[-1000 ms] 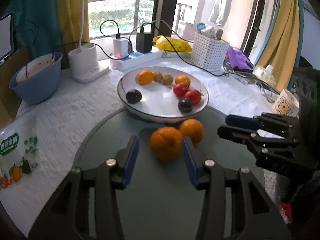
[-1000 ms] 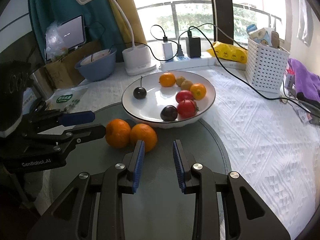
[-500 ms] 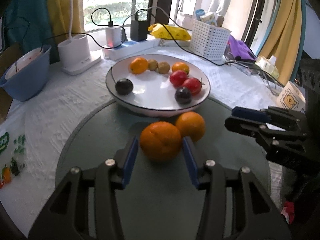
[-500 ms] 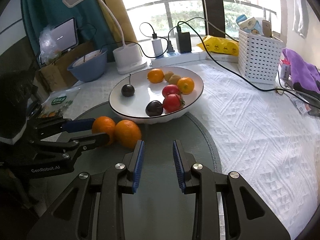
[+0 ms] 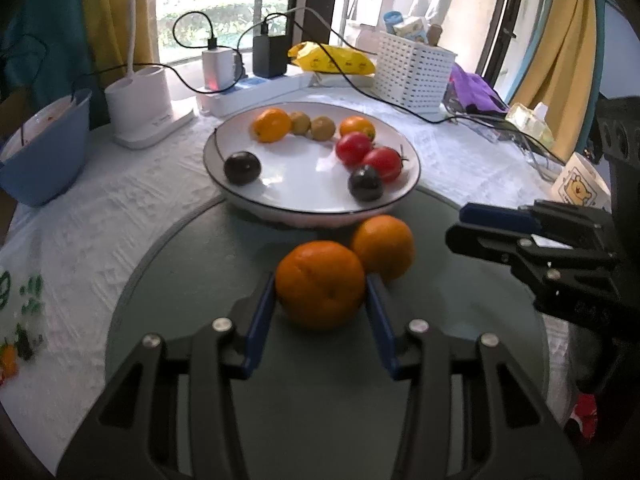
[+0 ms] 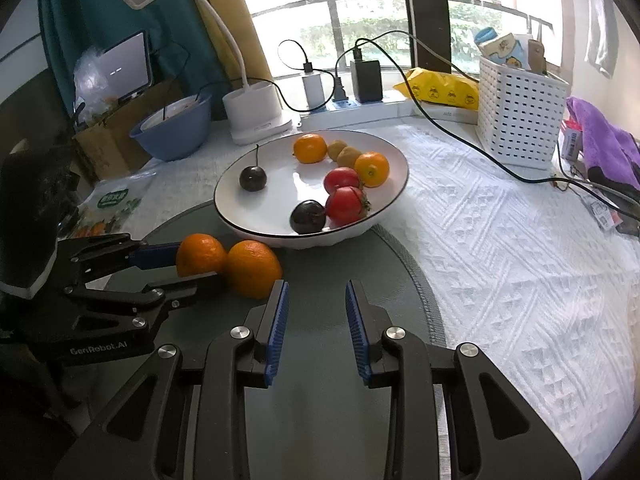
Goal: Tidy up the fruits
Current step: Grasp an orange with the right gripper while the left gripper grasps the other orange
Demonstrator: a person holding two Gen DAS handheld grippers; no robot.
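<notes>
White plate (image 5: 248, 200) holds two small oranges, two kiwis, two tomatoes, two dark plums. On the grey mat (image 5: 200, 256) in front, two loose oranges touch; the left gripper (image 5: 320, 294) pinches the nearer orange (image 5: 320, 284). Right gripper (image 6: 314, 308) hovers low alongside, fingers parted and holding nothing

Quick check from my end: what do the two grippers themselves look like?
Both match: black angular linkage frames with silver round bolts and two fingers faced with ribbed blue pads. The left gripper carries white "GenRobot.AI" lettering on its side, readable from the right wrist view. The right gripper shows no lettering. No cables or sleeves visible.
</notes>
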